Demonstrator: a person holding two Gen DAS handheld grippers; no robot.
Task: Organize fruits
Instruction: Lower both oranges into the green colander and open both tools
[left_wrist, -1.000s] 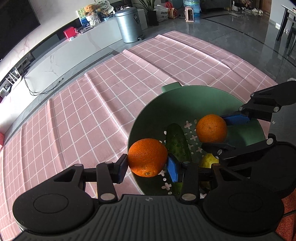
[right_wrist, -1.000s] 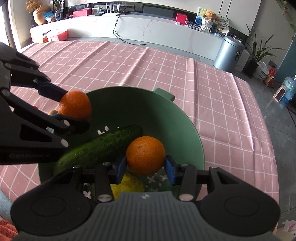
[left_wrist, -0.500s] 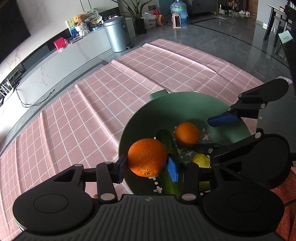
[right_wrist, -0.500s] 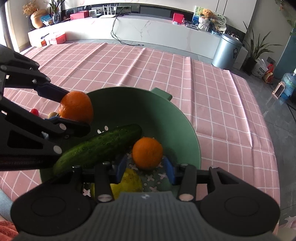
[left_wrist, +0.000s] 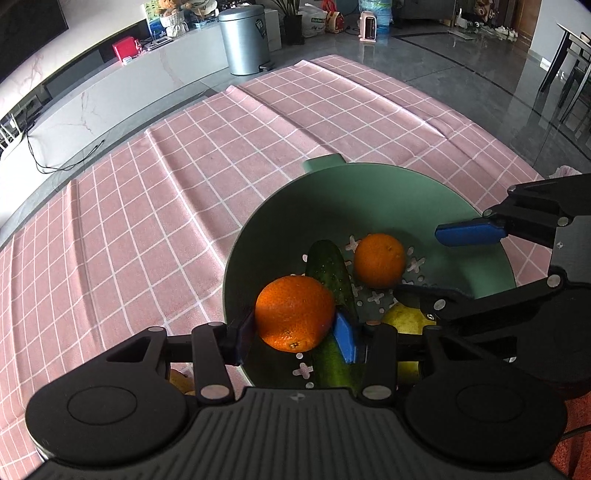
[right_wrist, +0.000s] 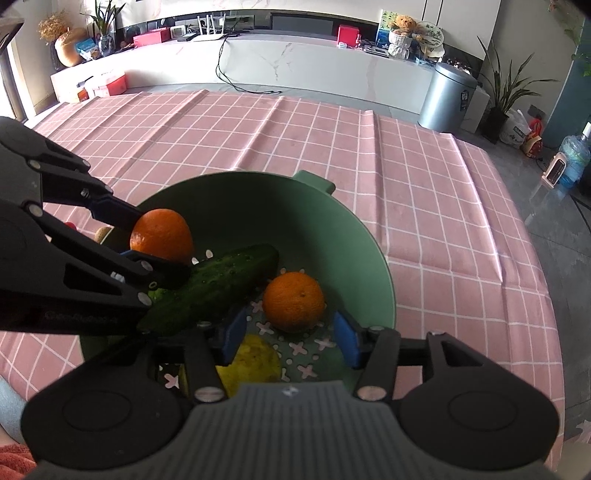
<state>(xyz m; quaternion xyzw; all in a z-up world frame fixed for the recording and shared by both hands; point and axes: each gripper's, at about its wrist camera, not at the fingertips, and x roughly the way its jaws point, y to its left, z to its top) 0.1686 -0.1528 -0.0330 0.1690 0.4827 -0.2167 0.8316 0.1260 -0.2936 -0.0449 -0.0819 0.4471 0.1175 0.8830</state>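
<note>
- Orange fruit is what matters: 1 orange (left_wrist: 295, 314) sits clamped between the blue pads of the left gripper (left_wrist: 297, 332), held above the near-left rim of the bowl (left_wrist: 369, 184), apparently ready to be dropped in.
- 1 loose orange (right_wrist: 293, 301) lies on the perforated floor of the bowl, just ahead of the right gripper (right_wrist: 290, 334), whose pads stand apart on either side and touch nothing.
- Green cucumber (right_wrist: 210, 288) leans across the bowl from the near-left wall toward the middle, partly under the left gripper's lower finger; its slant leaves the floor on the right free, which is where the loose orange rests.
- Yellow fruit (right_wrist: 255, 363), perhaps a lemon or pear, lies low at the near side of the bowl, half hidden by the right gripper's body.
- Judging by the layout, the bowl is the collecting place, and the held orange is the next piece to go in; releasing it over the bare floor beside the cucumber would keep it from rolling off.
- Pink checked cloth (left_wrist: 147, 221) covers the table under the bowl; 2 small items, 1 red, 1 brownish, lie on it just beyond the left rim, too hidden to name.
</note>
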